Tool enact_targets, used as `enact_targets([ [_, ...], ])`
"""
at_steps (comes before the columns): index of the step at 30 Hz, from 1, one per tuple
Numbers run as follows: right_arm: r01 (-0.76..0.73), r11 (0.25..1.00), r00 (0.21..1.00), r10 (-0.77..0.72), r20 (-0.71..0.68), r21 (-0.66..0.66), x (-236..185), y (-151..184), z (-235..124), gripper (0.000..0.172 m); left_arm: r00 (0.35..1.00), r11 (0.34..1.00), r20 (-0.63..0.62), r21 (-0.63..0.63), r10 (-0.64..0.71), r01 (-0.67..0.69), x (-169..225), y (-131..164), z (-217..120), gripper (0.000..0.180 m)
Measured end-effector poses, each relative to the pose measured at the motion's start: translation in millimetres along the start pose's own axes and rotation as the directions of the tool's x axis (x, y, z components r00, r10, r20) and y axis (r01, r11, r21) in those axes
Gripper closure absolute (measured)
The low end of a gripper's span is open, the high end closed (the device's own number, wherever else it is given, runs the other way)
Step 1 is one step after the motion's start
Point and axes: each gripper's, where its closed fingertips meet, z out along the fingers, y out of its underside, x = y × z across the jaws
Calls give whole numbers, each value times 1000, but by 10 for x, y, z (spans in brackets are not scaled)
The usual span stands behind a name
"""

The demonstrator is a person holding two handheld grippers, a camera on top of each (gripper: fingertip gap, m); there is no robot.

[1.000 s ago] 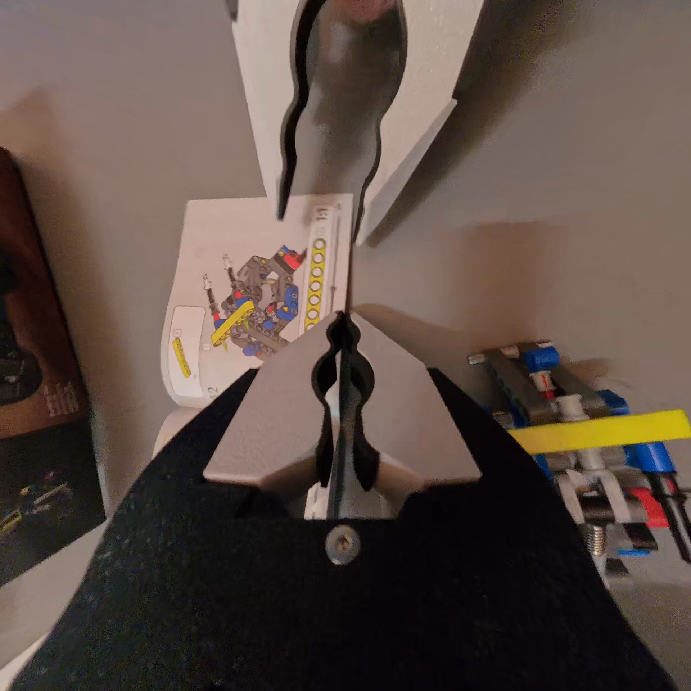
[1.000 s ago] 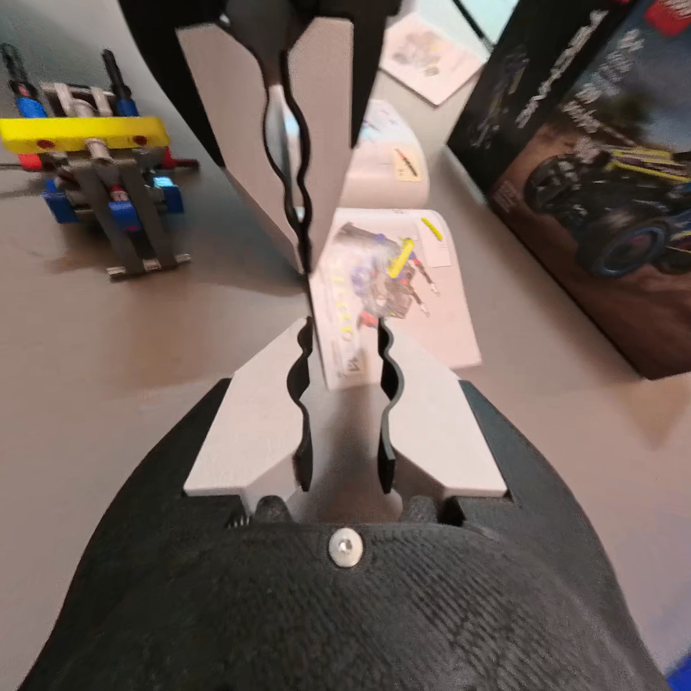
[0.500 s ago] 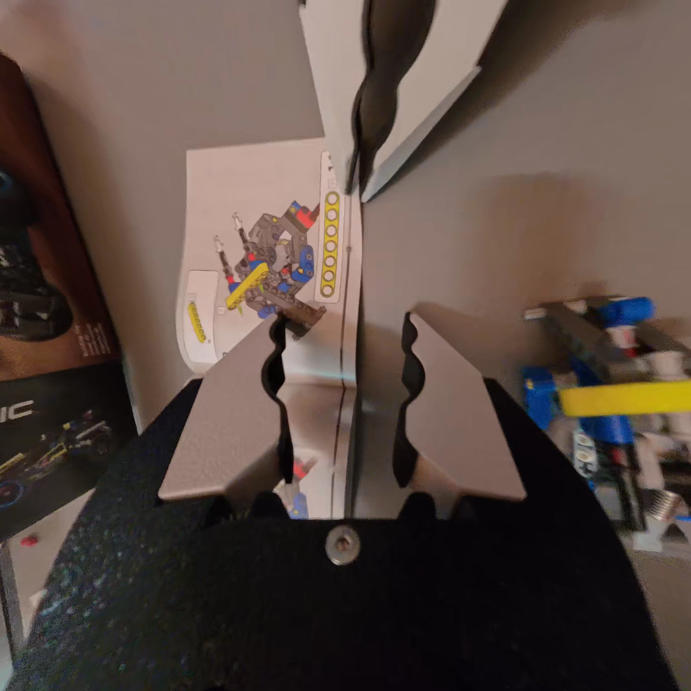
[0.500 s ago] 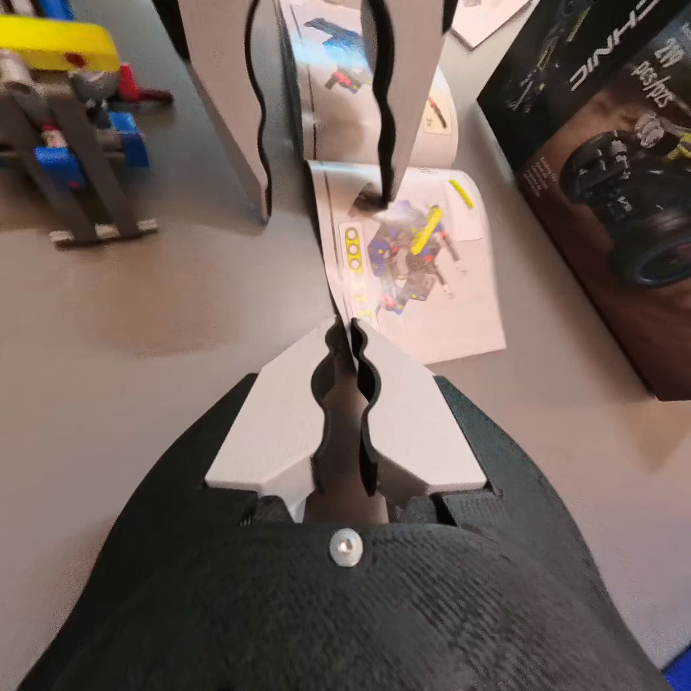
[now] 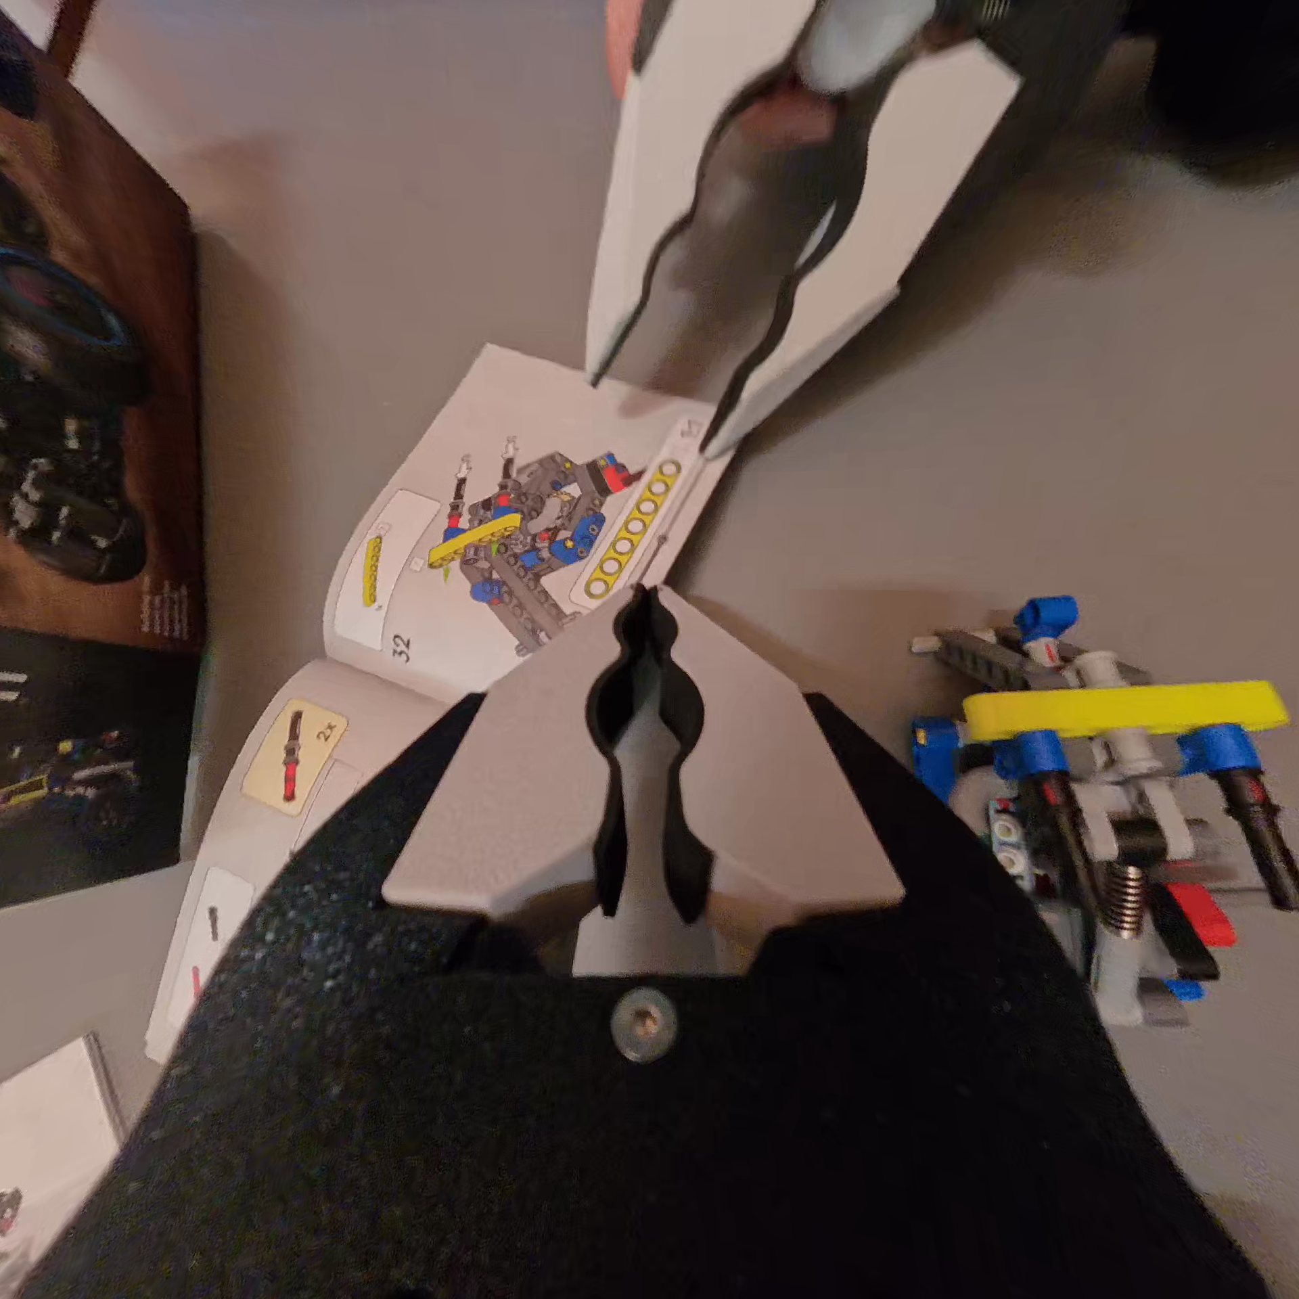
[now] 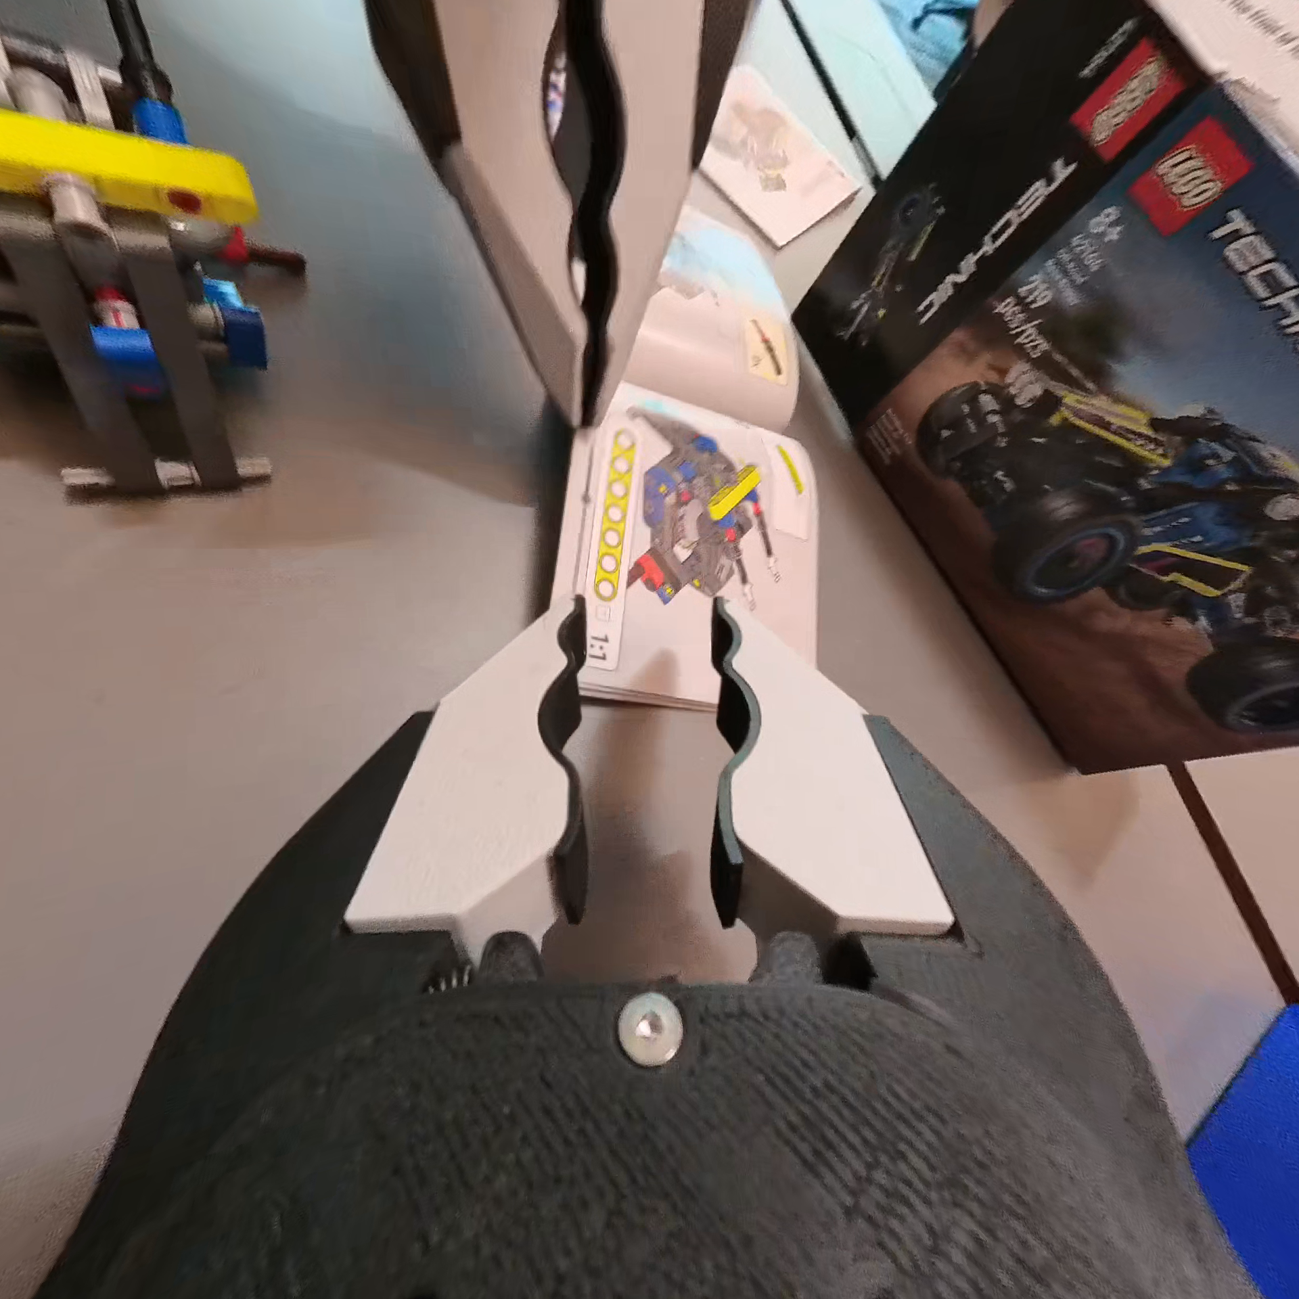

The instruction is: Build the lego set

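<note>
Paper instruction booklet (image 5: 506, 534) lies open on the table (image 5: 984, 457), left gripper (image 5: 643, 594) jaws closed at its edge, right gripper (image 6: 647, 611) jaws apart over it, gripping nothing.

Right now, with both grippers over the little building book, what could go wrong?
1. The left gripper is shut at the edge of the open instruction booklet; pulling could crease or tear a page.
2. The right gripper is open over the other end; the two tips point at each other and might bump.
3. The toy brick model stands close beside the left gripper; a sideways swing could knock it.
</note>
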Motion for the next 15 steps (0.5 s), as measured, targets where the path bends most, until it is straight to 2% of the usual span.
enact_targets([
  [2, 31, 999, 999, -32, -28, -13, 19, 0, 39, 135, 1000, 999, 6, 31, -16, 16, 3, -15, -40, 180],
  [4, 35, 999, 999, -35, 5, 9, -45, -61, 58, 143, 998, 997, 41, 60, -40, 38, -40, -34, -62, 180],
  [8, 38, 999, 999, -38, 33, 0, -106, -65, 106, 122, 992, 996, 120, 88, -43, 33, -137, -58, -98, 180],
  [12, 55, 999, 998, -55, 21, -1, -120, -129, 122, 118, 981, 985, 162, 148, -111, 87, -193, -112, -166, 180],
  [13, 57, 998, 998, -57, 4, 4, -102, -151, 128, 123, 978, 979, 158, 173, -137, 109, -187, -130, -186, 180],
  [15, 126, 992, 987, -128, -98, -23, 29, -160, 134, 155, 973, 965, 152, 221, -176, 140, -177, -156, -230, 180],
])
